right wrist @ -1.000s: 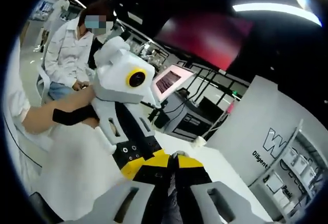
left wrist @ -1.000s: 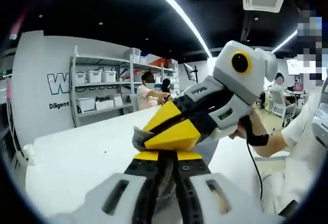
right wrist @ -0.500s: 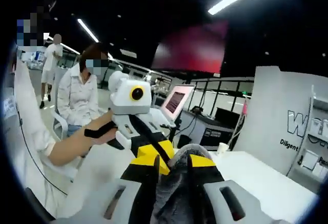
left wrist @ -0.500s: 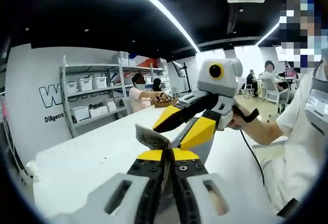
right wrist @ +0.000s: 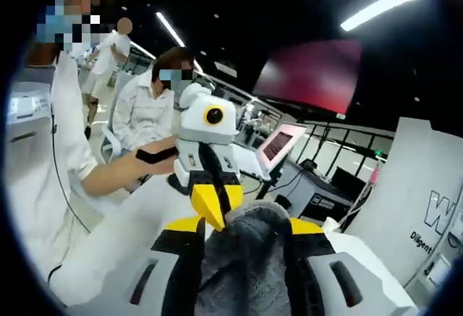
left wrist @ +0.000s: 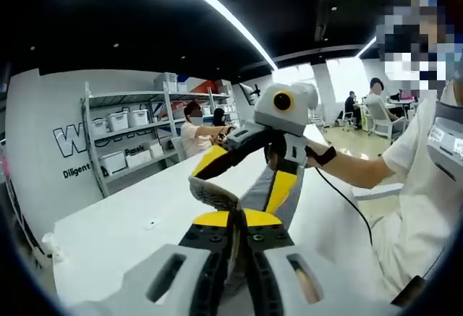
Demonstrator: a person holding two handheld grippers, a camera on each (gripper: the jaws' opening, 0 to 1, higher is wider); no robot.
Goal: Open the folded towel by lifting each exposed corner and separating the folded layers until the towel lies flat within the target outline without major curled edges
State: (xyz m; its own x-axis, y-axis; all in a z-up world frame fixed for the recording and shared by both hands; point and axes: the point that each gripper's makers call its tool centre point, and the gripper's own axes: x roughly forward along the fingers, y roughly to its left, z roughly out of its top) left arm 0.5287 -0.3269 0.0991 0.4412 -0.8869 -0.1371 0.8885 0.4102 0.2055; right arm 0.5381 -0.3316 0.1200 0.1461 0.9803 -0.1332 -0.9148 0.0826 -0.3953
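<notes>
My left gripper (left wrist: 233, 219) is shut on a corner of the grey towel (left wrist: 214, 193), which curls up just past its yellow tips. Held above the white table (left wrist: 123, 222), my right gripper (left wrist: 236, 191) reaches in from the right with its jaws spread, and a strip of towel hangs between them. In the right gripper view its own jaws (right wrist: 244, 225) stand wide apart, with the fuzzy grey towel (right wrist: 244, 258) bunched loosely in the gap. The left gripper (right wrist: 211, 213) points toward that towel, its yellow tips together at the cloth's far edge.
A person's hand and white sleeve (left wrist: 427, 164) hold the grippers at the right. Metal shelves with white bins (left wrist: 126, 131) line the back wall. Other people sit at the table's far end (left wrist: 194, 131). A monitor (right wrist: 278, 146) stands beyond the table.
The right gripper's jaws have gone from shut on the towel to wide apart. The two grippers have drawn further apart. The left gripper has kept its hold on the towel corner.
</notes>
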